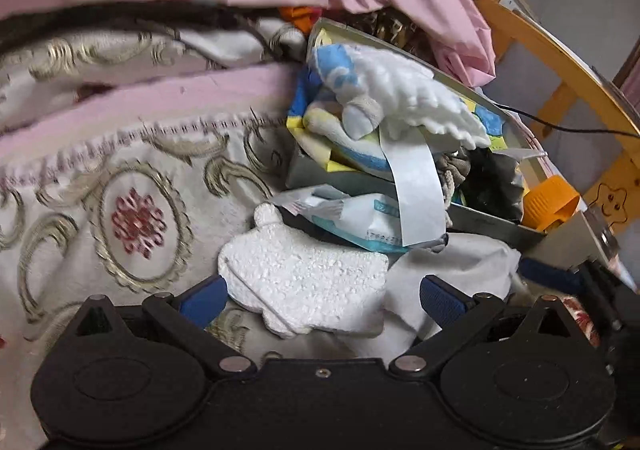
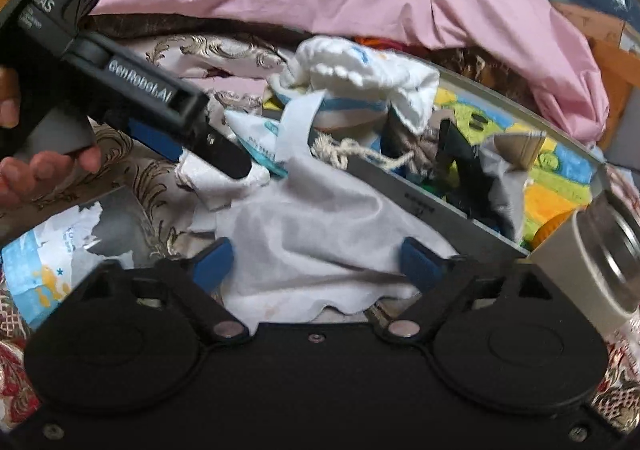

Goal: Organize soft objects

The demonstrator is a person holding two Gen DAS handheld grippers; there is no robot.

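Black left gripper point(image 2: 224, 157), blue pads point(image 2: 156, 137), "GenRobot.AI" lettering.

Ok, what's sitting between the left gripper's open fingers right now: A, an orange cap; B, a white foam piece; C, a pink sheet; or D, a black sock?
B: in the left wrist view the white foam piece lies between the left gripper's spread blue fingers, which are not closed on it.

left gripper point(image 1: 320, 300): fingers spread wide, angled down | right gripper point(image 2: 318, 264): fingers spread wide | left hand point(image 2: 24, 165): grips handle
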